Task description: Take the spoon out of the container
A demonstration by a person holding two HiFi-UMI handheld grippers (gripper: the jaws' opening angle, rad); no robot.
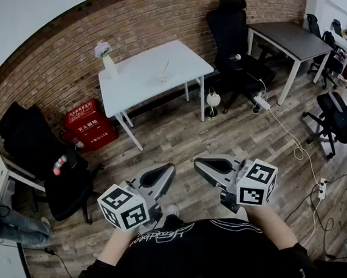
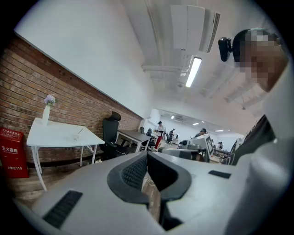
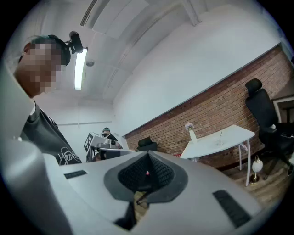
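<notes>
A small clear container (image 1: 163,75) with a thin spoon leaning in it stands on the white table (image 1: 136,83) across the room. It shows tiny in the left gripper view as the container (image 2: 77,135) and in the right gripper view as the container (image 3: 220,137). My left gripper (image 1: 169,169) and right gripper (image 1: 199,163) hang close to my body over the wooden floor, far from the table. Both are shut with nothing between the jaws. Close up, the left gripper (image 2: 147,158) and the right gripper (image 3: 148,156) show their pads pressed together.
A white vase of flowers (image 1: 106,60) stands at the table's far left corner. A red box (image 1: 89,124) sits beside the table by the brick wall. Black office chairs (image 1: 234,46) and a dark desk (image 1: 293,40) stand to the right; cables (image 1: 295,147) trail on the floor.
</notes>
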